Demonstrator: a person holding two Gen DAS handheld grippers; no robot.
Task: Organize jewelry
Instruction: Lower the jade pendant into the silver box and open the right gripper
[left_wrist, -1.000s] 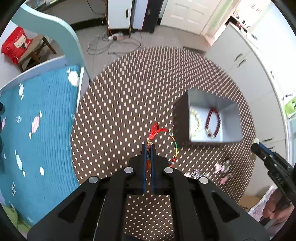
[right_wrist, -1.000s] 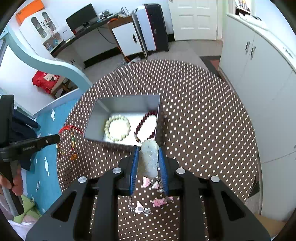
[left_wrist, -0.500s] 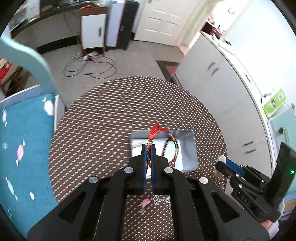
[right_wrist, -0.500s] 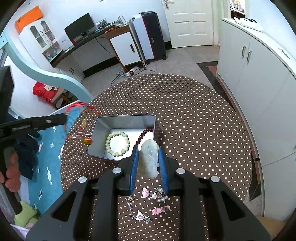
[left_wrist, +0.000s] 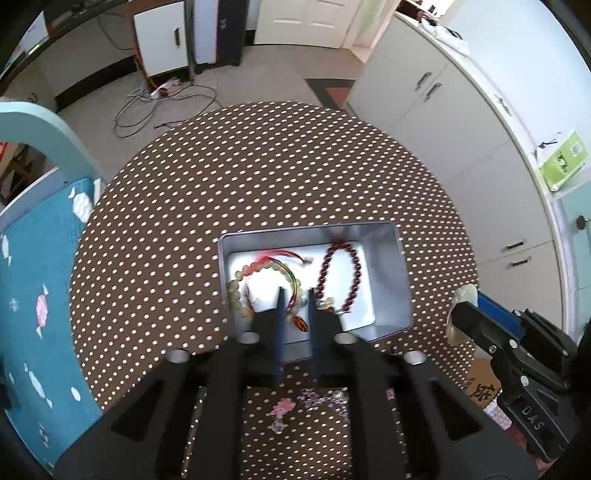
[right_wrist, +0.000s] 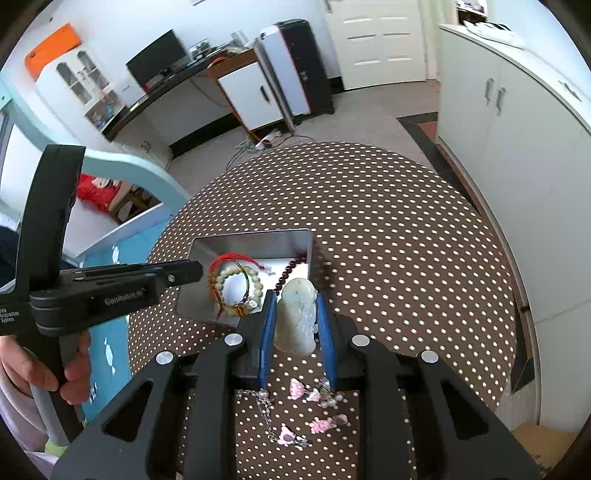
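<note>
A silver tin box (left_wrist: 310, 230) stands on the round dotted table. In it lie a dark red bead bracelet (left_wrist: 340, 273), a pale green bead bracelet (left_wrist: 234, 295) and, across the green one, a red-string multicolour bracelet (left_wrist: 284, 267). My left gripper (left_wrist: 295, 295) hovers over the box with its jaws opening. The string bracelet shows in the gap below them, and the pads do not press it. In the right wrist view the left gripper (right_wrist: 192, 271) reaches in from the left. My right gripper (right_wrist: 295, 295) is shut on a pale jade pendant (right_wrist: 297, 317) just short of the box's near wall.
A chain with pink charms and pearls (right_wrist: 314, 395) lies on the brown dotted tablecloth (left_wrist: 258, 166) near the front edge. A blue candy-print bed cover (left_wrist: 33, 277) borders the table on the left. White cabinets (left_wrist: 461, 129) stand to the right.
My left gripper carried the string bracelet from left of the box to above it, its jaws parted, and the bracelet now lies inside. The right gripper kept still with the pendant.
</note>
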